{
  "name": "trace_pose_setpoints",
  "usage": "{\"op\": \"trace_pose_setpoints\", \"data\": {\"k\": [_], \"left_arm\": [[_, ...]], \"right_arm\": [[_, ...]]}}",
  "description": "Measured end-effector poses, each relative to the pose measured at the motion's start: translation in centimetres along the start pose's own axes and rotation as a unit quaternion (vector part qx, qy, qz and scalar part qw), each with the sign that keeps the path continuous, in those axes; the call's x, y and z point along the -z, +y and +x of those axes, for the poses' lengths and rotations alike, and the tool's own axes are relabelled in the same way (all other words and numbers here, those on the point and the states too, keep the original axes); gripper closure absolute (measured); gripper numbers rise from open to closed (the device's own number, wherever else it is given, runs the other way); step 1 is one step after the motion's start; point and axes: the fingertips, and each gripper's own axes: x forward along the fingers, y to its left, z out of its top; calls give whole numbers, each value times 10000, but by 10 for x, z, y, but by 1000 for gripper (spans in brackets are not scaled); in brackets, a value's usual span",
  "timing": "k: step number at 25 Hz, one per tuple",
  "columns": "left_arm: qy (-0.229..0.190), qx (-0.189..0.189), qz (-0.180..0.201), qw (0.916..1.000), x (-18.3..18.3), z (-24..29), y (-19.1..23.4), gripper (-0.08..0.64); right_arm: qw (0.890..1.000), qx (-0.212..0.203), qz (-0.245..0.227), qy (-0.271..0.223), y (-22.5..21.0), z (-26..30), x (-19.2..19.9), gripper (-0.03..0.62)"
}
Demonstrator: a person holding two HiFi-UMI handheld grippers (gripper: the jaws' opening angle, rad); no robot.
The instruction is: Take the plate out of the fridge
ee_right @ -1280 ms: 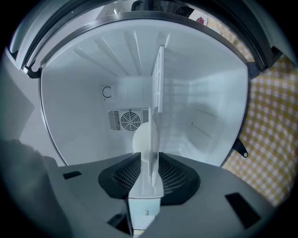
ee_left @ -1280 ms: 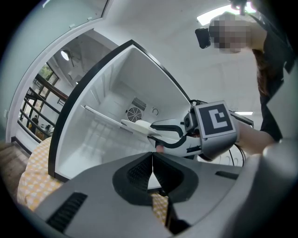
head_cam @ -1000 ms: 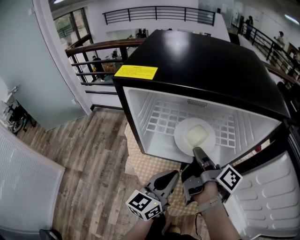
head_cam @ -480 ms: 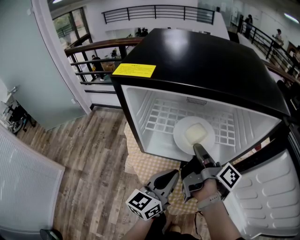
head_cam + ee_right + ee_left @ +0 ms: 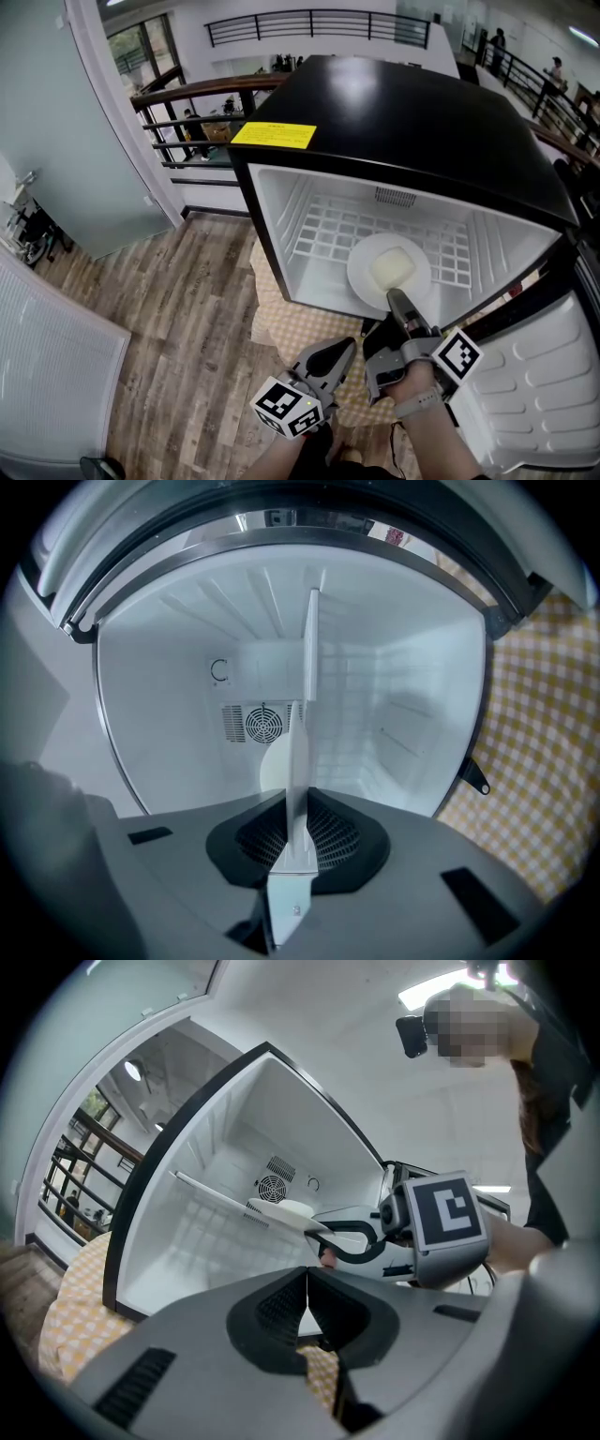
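A white plate [image 5: 364,278] carrying a pale yellow block [image 5: 393,269] rests on the wire shelf [image 5: 319,239] inside the open black fridge [image 5: 403,122]. My right gripper [image 5: 395,300] is shut on the plate's near rim. In the right gripper view the plate [image 5: 299,752] shows edge-on, clamped between the jaws of the right gripper [image 5: 298,832]. My left gripper [image 5: 343,348] hangs lower left of it, outside the fridge, shut with nothing in it. The left gripper view shows the left gripper [image 5: 307,1283] with its jaws together, and beyond them the plate [image 5: 281,1209].
The fridge door [image 5: 553,375] hangs open at the right. A yellow checked cloth [image 5: 300,328] lies under the fridge on the wood floor [image 5: 178,328]. A railing [image 5: 187,112] runs behind at the left.
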Motion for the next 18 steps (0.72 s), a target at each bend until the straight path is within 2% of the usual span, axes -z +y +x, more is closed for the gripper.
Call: {"op": "trace_pose_setpoints", "data": {"k": [8,18], "left_arm": [[-21,10,39,10000,-1,-8,-8,551],[-82,-83,117,9999,-4,-20,-25,551]], "right_arm": [[9998,-75,-180,78,3,-16,7,534],[9993,-187,-180,250,10,-47,17,534]]}}
